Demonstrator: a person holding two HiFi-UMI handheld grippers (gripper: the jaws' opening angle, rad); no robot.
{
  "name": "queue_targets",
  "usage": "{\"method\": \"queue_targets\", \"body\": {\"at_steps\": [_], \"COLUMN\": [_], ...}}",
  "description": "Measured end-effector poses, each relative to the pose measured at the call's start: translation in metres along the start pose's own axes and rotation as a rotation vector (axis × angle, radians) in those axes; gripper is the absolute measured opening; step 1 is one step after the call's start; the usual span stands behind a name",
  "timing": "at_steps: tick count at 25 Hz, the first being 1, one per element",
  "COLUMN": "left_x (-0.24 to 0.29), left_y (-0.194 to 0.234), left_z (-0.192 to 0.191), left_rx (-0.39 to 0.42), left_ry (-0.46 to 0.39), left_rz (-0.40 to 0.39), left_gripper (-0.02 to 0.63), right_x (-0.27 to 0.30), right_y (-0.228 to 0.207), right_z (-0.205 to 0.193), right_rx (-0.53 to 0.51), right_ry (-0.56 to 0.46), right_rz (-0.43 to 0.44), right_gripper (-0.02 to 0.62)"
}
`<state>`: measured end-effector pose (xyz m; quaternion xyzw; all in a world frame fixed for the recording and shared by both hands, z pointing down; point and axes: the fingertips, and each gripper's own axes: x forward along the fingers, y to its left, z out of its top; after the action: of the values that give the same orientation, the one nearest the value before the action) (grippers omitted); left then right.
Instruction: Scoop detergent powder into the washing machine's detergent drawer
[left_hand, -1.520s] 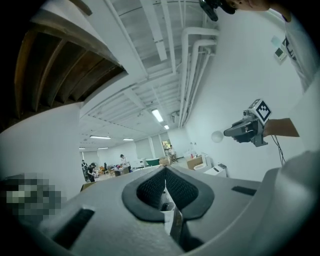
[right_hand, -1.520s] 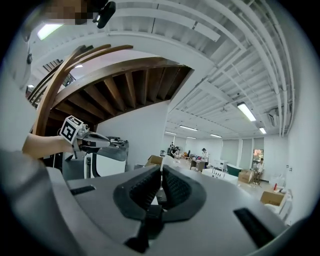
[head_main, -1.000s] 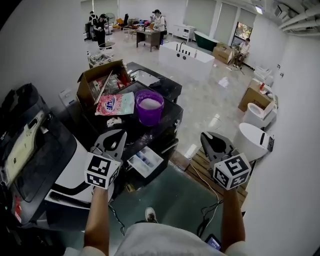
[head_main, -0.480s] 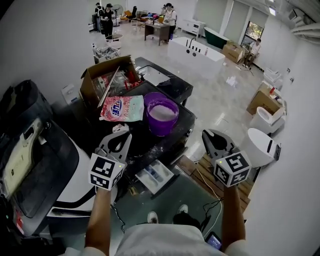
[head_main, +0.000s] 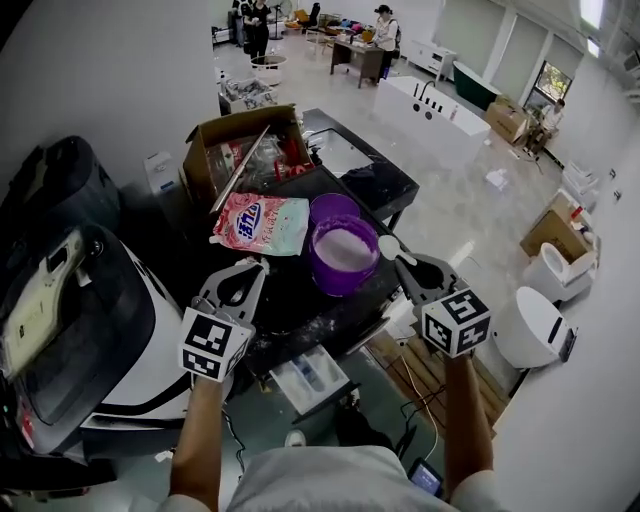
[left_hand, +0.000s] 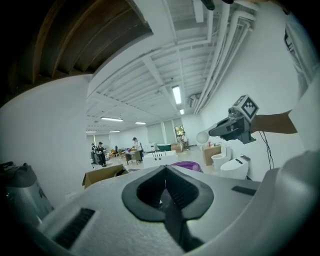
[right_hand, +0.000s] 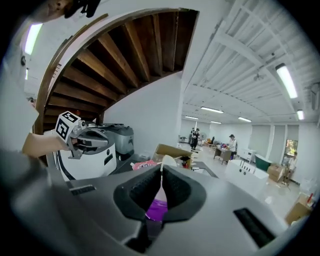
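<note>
I see a translucent purple plastic bucket (head_main: 345, 262), a glossy plastic-film detergent bag (head_main: 262, 224), a matt brown cardboard box (head_main: 238, 143), a smooth white plastic scoop (head_main: 390, 246), and a polished, reflective floor (head_main: 470, 205).

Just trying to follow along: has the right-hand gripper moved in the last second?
Yes. The right gripper has moved left toward the purple bucket; its tip is now beside the rim.
</note>
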<state>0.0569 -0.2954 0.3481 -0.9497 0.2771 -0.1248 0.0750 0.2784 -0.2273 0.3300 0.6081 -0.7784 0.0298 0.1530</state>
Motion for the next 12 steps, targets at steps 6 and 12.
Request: {"method": "queue_targets", "body": {"at_steps": [6,12], "left_x": [0.029,0.045], "left_y": [0.012,0.020], "left_z": [-0.007,-0.014], "left_rx": [-0.027,-0.038], "left_ry": [0.043,0.081], "left_rz": [0.062,0.102], "left_gripper": [0.011,0.011], "right_x": [0.078,0.137], "right_y": [-0.021,-0.022], "right_z": [-0.019,-0.051], "right_rx": [-0.048,-0.144], "right_ry": [0.132,0.264], "right_rz": [0.155,0.268], "right_gripper": [0.005,0.005]}}
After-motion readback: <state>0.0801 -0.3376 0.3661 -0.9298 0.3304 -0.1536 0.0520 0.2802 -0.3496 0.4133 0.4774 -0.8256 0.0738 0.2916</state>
